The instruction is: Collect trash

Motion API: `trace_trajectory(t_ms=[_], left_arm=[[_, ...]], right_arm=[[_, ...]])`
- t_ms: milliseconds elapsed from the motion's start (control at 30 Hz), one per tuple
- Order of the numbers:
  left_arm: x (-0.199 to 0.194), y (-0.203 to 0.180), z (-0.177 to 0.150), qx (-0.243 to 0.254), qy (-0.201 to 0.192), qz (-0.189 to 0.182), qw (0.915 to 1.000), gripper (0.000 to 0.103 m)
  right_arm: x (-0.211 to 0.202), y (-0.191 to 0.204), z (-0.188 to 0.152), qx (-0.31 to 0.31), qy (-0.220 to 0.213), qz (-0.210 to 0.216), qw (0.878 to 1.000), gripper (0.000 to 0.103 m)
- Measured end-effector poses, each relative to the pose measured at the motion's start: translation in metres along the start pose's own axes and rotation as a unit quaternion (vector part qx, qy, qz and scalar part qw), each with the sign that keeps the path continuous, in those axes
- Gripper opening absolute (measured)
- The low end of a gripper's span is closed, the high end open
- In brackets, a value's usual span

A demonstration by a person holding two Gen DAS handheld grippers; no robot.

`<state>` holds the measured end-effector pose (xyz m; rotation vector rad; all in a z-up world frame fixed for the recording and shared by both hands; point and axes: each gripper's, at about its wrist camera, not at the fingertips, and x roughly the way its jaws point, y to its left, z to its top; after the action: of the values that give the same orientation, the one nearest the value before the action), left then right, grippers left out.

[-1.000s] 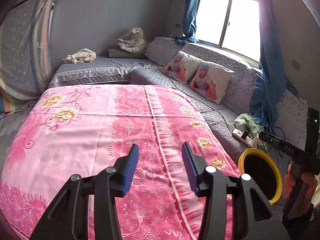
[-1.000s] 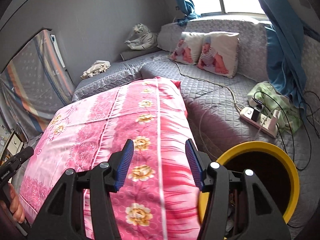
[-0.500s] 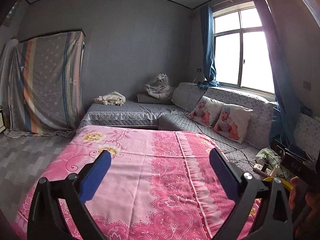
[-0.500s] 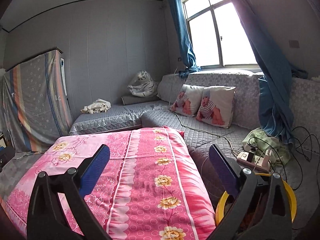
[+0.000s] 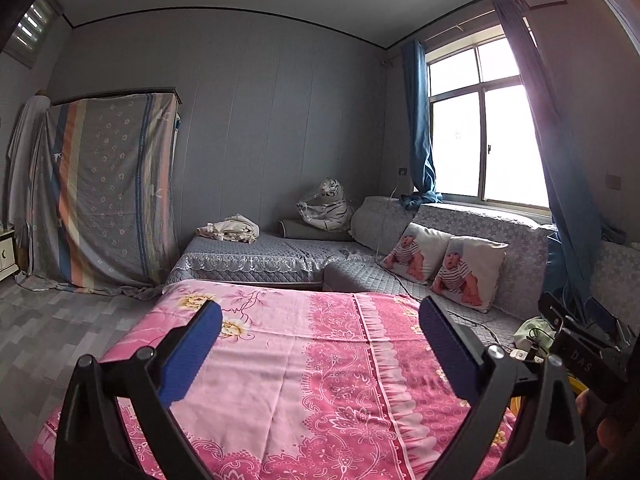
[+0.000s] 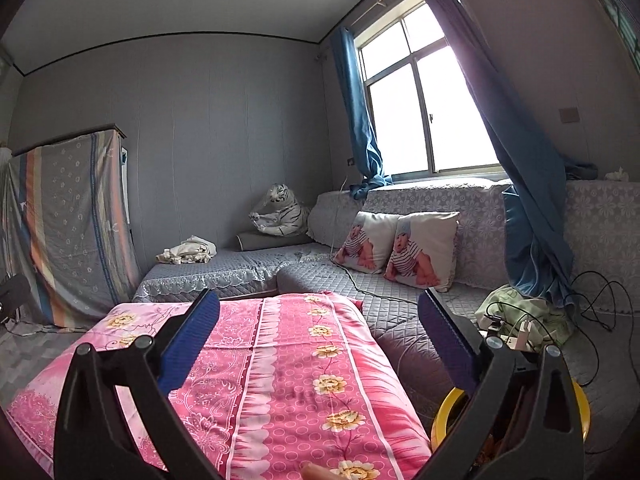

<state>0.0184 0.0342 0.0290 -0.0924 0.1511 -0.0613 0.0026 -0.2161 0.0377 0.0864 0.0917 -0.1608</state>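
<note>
With my left gripper (image 5: 320, 328) and right gripper (image 6: 318, 320) both spread empty, I judge the yellow-rimmed bin (image 6: 442, 412) at lower right light and rigid, best gripped by its rim.

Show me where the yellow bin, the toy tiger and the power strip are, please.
Yellow bin (image 6: 440, 410): right wrist view, on its yellow rim.
Toy tiger (image 5: 332, 210): left wrist view, on its striped body.
Power strip (image 6: 516, 336): right wrist view, on its white casing beside the plugs.

A pink floral cloth (image 5: 304, 364) covers the table. 2 baby-print pillows (image 6: 400, 246) lean on the grey sofa (image 6: 460, 200), a plush white tiger (image 5: 326, 206) behind.
</note>
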Motion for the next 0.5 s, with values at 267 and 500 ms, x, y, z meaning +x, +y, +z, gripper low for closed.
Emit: trace_trajectory(t_ms=[267,500], left_arm=[[-0.006,-0.001,-0.009,-0.005,0.0,-0.006,1.0,0.095],[-0.008,0.0,-0.01,-0.007,-0.002,-0.006,1.0,0.095]], right_arm=[[-0.005,0.009,-0.016,-0.006,0.017,0.008,1.0,0.095],[-0.003,0.007,-0.017,0.005,0.023,0.005,1.0,0.095]])
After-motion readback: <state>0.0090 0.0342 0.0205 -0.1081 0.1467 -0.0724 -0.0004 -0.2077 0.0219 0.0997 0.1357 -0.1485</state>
